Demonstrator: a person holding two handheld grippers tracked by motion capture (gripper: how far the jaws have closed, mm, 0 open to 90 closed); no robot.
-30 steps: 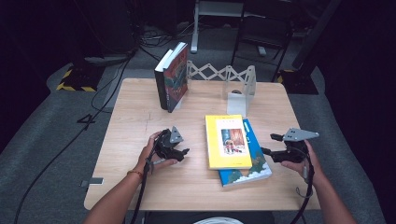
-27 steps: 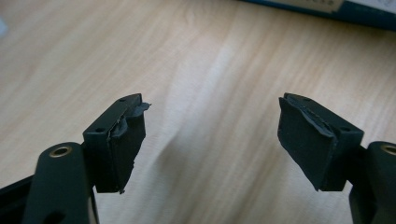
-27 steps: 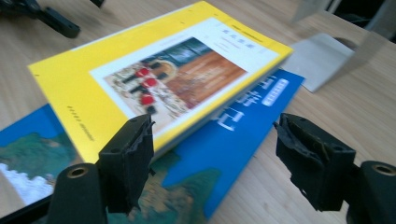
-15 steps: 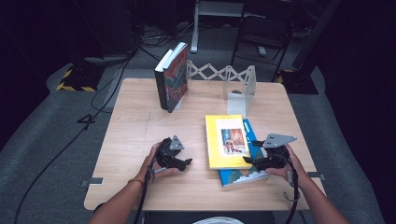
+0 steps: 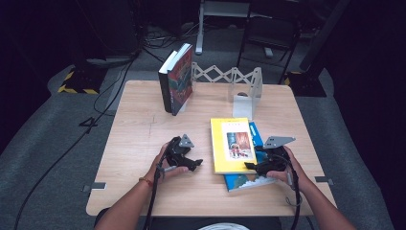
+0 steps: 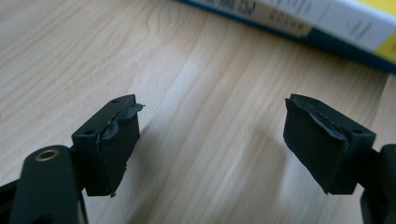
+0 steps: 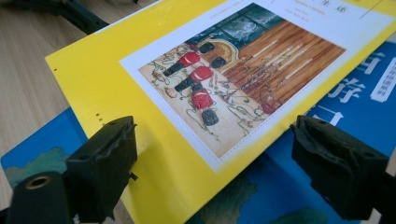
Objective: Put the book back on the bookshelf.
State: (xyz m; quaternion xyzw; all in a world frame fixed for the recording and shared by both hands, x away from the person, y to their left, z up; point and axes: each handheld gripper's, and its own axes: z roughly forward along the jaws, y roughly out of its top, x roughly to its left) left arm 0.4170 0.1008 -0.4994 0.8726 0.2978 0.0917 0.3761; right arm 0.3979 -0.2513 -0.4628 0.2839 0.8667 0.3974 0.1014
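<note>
The yellow book is seen lying flat on the right half of the bench, stacked on a blue book whose near and right edges stick out from under it. In the high view the right gripper is held low at the near right corner of this stack, its fingers pointed left across the books. In the right gripper view its fingers are spread wide and have just been opening; the near corner of the yellow book lies in the gap between them and below, with the blue book under it, and neither pad is seen pressing on either cover. Nothing is gripped.

The left gripper is held just left of the stack, low over bare wood, its fingers aimed right towards the books. In the left gripper view its fingers stand wide apart and have just been opening, with only bench between them; the spine side of the stack is seen farther off at the top of that view.

At the far side of the bench, a pair of books stands upright, and a white rack is placed to their right, well apart from both grippers.
</note>
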